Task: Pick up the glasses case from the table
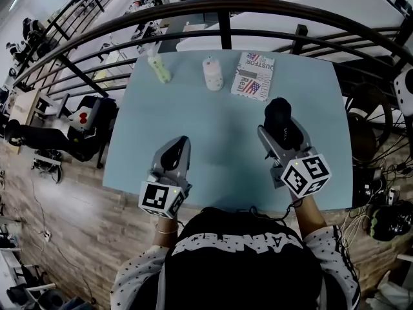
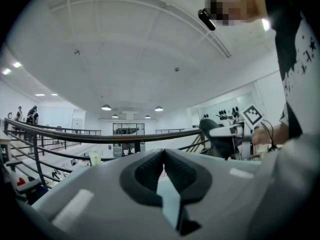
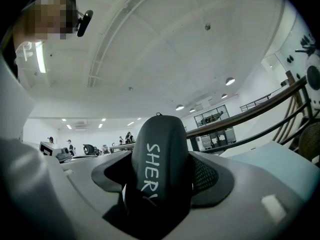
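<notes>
A black glasses case [image 1: 281,119] with white lettering is clamped between the jaws of my right gripper [image 1: 284,134], lifted off the light blue table [image 1: 213,134] at its right side. In the right gripper view the glasses case [image 3: 161,169] stands upright between the dark pads [image 3: 205,176] and hides the space ahead. My left gripper [image 1: 175,155] hangs over the table's near left part, its jaws pressed together with nothing in them. In the left gripper view the left gripper [image 2: 163,171] points upward toward the railing and ceiling.
At the table's far edge stand a pale green bottle [image 1: 159,67], a white bottle [image 1: 212,74] and a printed book [image 1: 253,77]. A dark metal railing [image 1: 219,18] curves behind the table. Cables and gear [image 1: 377,199] lie on the floor to the right.
</notes>
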A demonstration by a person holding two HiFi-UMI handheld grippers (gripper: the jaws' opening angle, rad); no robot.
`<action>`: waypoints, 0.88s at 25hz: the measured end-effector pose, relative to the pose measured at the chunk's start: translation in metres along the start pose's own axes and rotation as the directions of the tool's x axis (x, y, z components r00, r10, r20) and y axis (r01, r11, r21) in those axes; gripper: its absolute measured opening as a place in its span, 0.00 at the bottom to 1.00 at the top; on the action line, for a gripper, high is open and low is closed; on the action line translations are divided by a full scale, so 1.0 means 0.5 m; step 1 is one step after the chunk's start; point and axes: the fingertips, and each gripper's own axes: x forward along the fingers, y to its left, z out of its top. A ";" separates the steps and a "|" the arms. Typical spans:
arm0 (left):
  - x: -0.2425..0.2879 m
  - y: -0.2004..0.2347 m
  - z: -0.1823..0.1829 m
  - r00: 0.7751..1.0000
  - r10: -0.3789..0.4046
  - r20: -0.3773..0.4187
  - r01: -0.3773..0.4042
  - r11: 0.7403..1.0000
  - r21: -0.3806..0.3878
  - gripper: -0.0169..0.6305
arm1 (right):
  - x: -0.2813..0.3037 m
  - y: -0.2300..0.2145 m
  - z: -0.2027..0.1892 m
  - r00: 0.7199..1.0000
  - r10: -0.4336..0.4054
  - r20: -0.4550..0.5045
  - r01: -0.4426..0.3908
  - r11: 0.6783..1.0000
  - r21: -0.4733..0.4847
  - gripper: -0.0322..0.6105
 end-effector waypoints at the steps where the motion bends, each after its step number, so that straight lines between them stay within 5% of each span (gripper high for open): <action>1: 0.001 0.000 0.000 1.000 -0.001 0.001 0.001 1.000 0.001 0.03 | 0.000 0.000 0.001 1.000 0.000 0.001 0.000 1.000 0.000 0.61; 22: 0.008 0.011 -0.012 1.000 -0.002 -0.007 0.002 1.000 -0.017 0.03 | 0.008 0.011 -0.001 1.000 -0.003 -0.009 0.003 0.999 -0.050 0.61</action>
